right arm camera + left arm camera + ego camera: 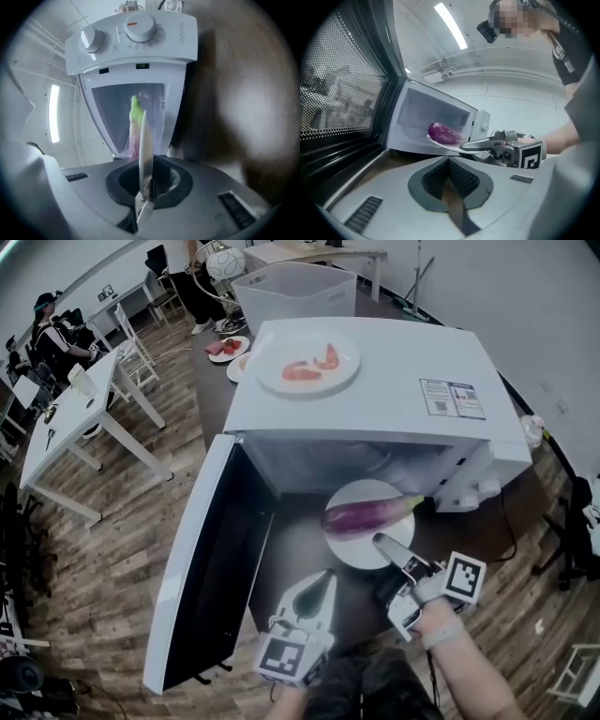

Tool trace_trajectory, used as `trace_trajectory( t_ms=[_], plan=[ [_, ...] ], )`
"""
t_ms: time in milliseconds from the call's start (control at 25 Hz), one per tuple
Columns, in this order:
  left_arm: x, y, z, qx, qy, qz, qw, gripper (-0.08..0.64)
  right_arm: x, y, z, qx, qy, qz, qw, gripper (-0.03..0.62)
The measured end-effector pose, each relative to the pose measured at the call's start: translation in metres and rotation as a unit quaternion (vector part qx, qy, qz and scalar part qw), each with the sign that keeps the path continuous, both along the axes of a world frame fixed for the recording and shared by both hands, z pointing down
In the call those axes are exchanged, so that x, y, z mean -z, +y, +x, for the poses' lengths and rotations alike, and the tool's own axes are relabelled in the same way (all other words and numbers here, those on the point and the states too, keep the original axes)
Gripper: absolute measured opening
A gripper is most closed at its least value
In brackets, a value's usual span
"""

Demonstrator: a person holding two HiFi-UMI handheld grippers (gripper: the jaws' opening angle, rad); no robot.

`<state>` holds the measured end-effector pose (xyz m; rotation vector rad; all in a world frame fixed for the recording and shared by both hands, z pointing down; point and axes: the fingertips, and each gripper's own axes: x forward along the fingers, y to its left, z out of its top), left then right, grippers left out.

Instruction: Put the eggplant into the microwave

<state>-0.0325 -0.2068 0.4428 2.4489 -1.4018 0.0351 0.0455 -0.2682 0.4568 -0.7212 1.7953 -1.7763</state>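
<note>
A purple eggplant (366, 515) with a green stem lies on a white plate (373, 549) at the mouth of the white microwave (375, 399). Its door (211, 568) hangs wide open to the left. My right gripper (386, 547) is shut on the plate's near rim and holds it level. In the right gripper view the plate (146, 140) shows edge-on between the jaws, the eggplant (135, 115) behind it. My left gripper (325, 579) hovers shut and empty in front of the opening, beside the door. From it I see the eggplant (443, 132) entering the cavity.
A plate of red food (307, 365) sits on the microwave's top. Behind it stands a white bin (295, 292), with more plates (228, 349) on the dark table. White desks (75, 418) and seated people are at the far left. The control knobs (139, 27) are on the microwave's right.
</note>
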Motion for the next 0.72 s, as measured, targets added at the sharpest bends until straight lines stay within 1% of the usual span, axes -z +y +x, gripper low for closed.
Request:
trace_trajectory(
  t_ms=[160, 240, 440, 720],
  plan=[
    [-0.001, -0.015, 0.005, -0.002, -0.025, -0.001, 0.9997, 0.000, -0.001, -0.018, -0.004, -0.004, 0.000, -0.001, 1.000, 0.017],
    [-0.003, -0.024, 0.009, 0.000, -0.027, -0.002, 0.9996, 0.000, -0.003, -0.025, -0.005, -0.006, -0.001, -0.005, 1.000, 0.018],
    [-0.004, -0.043, 0.017, 0.014, 0.009, -0.001, 0.9999, 0.000, -0.009, -0.039, -0.007, -0.007, 0.000, -0.010, 1.000, 0.018],
    [-0.012, -0.055, 0.018, 0.022, 0.014, -0.007, 0.9996, 0.000, -0.017, -0.052, -0.011, -0.006, 0.006, -0.015, 1.000, 0.018]
  ],
)
